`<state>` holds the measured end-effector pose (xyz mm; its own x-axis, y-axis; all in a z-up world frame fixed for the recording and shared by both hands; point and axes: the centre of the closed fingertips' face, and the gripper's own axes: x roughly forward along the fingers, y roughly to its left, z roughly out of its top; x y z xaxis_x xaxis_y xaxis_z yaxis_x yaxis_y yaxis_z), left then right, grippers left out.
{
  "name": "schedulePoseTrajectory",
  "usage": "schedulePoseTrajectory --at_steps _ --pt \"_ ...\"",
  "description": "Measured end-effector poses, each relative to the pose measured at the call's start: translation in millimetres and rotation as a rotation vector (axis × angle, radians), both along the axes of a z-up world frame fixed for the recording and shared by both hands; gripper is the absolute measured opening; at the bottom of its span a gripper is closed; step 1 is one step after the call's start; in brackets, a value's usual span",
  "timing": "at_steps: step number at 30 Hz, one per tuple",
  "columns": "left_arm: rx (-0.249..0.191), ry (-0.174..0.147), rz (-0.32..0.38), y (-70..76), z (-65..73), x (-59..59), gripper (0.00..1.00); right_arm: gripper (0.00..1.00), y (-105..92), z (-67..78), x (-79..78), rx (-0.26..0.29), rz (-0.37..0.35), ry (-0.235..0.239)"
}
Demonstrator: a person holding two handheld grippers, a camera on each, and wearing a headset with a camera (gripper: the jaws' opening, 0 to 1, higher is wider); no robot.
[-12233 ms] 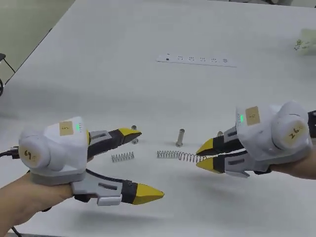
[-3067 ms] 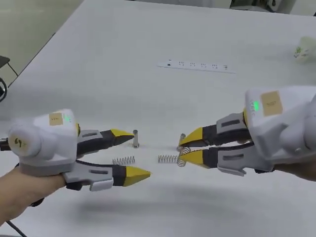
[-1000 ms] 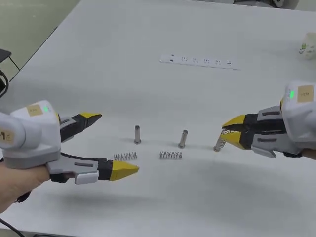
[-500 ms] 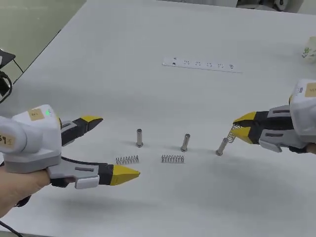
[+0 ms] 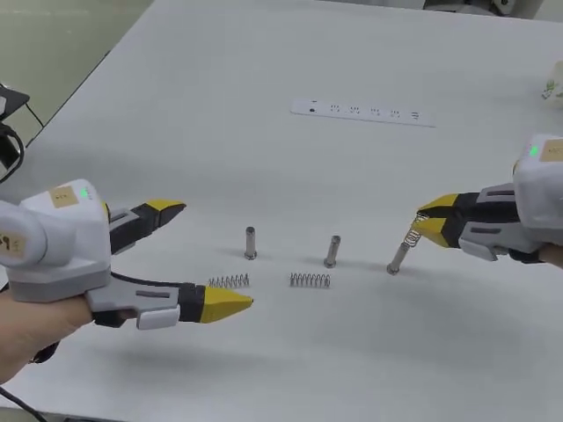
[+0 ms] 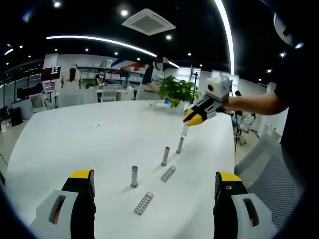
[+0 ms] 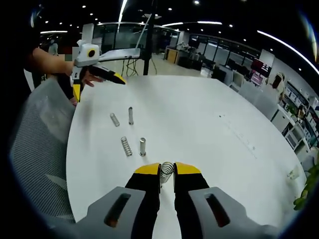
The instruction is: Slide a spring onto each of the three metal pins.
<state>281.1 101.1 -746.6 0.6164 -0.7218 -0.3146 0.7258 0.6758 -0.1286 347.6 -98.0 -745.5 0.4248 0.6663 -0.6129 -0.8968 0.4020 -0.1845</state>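
While we look down on the white table (image 5: 264,369), our right gripper (image 5: 420,221) has its yellow tips pressed together on the upper end of a spring (image 5: 412,239), pinching it. That spring hangs aslant toward seven o'clock, and its lower end meets the top of the rightmost pin (image 5: 397,259), which leans toward one o'clock. Whether the coil is over the pin's tip we cannot tell. At nine o'clock of that pin stands the middle pin (image 5: 332,251), and farther along at nine o'clock the leftmost pin (image 5: 251,243), both upright and bare. The first loose spring (image 5: 310,280) lies flat just at seven o'clock of the middle pin, and the second loose spring (image 5: 229,281) lies just at seven o'clock of the leftmost pin. Our left gripper (image 5: 215,254) hovers at nine o'clock of the row with its jaws spread wide, holding nothing. A power strip (image 5: 362,112) lies well off at twelve o'clock.
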Motion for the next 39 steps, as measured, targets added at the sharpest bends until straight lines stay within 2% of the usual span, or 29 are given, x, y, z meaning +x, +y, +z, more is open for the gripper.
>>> schedulePoseTrajectory --at_steps 8,12,26,32,39 --pt "0.001 0.004 0.003 1.1 -1.1 -1.8 0.98 0.07 0.3 -3.3 1.6 0.026 -0.022 0.026" --pt "0.004 0.005 0.006 2.6 -1.8 -2.1 0.98 0.07 0.5 -6.2 1.3 0.010 -0.016 0.026" --pt "0.000 0.011 0.014 5.0 -2.2 -3.2 0.97 0.07 3.9 -14.6 2.7 0.004 -0.015 0.036" --pt "0.004 0.008 0.018 5.2 -1.9 -2.2 0.97 0.07 4.4 -26.5 2.7 -0.029 0.001 0.029" --pt "0.005 0.011 0.018 4.7 -2.4 -2.5 0.97 0.08 4.2 -43.8 1.8 -0.051 -0.002 0.055"
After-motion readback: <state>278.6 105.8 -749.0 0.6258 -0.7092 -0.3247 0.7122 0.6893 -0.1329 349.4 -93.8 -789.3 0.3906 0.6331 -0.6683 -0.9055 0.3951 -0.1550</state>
